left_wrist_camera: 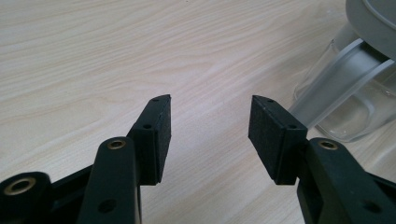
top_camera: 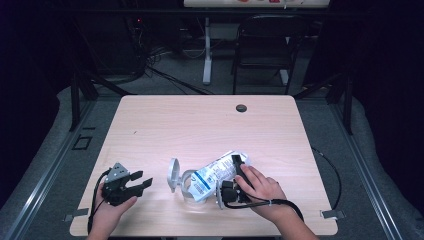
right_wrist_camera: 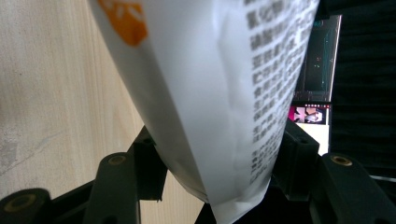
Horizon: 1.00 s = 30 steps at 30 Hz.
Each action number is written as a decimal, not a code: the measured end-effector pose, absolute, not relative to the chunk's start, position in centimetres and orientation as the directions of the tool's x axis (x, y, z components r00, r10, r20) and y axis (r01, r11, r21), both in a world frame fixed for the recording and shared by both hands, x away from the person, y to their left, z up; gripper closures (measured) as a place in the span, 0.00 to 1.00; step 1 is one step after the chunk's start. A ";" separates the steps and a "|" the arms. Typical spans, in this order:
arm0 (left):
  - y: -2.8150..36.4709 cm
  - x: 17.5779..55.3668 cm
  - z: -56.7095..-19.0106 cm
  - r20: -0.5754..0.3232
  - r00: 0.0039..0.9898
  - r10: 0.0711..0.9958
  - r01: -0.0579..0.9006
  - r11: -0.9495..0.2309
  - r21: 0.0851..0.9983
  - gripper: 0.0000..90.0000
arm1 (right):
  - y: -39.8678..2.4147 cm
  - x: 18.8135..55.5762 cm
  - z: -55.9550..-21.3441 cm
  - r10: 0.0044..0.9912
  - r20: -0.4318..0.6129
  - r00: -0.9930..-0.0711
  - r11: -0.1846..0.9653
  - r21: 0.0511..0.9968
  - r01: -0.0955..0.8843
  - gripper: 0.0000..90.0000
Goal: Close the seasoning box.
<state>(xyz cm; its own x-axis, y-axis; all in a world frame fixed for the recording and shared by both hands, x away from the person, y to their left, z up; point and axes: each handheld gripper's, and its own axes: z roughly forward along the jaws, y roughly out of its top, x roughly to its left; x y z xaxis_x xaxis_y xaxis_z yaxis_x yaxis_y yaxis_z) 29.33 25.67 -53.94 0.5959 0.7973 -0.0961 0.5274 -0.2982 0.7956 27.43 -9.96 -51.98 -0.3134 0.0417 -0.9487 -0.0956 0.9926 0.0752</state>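
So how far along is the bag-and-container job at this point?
Done: the clear container lies on its side on the table with its grey lid swung open. In hand: the right gripper is closed on the white printed bag, whose lower end sits at or in the container's mouth. The left gripper waits open beside it, holding nothing. Left: I cannot tell whether the bag is going in or coming out; closing the lid likely follows.

One table [top_camera: 165,125] is seen, and on it one white bag [top_camera: 218,172], one clear jar [top_camera: 190,187] and one grey lid [top_camera: 173,175]. Two grippers are counted: left [top_camera: 141,183], right [top_camera: 235,172]. One chair [top_camera: 265,45] is seen behind.
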 end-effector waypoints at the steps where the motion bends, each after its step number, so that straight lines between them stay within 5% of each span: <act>1: 25.7 29.3 -53.9 -0.096 0.596 0.797 0.527 -0.298 0.796 0.55 | -9.9 27.4 -51.9 0.033 -0.949 -0.313 0.994 0.065 -0.091 0.50; 30: 25.8 29.3 -53.9 -0.094 0.594 0.799 0.528 -0.298 0.795 0.55 | -9.3 27.3 -51.5 -0.023 -0.954 -0.299 0.995 0.007 -0.101 0.51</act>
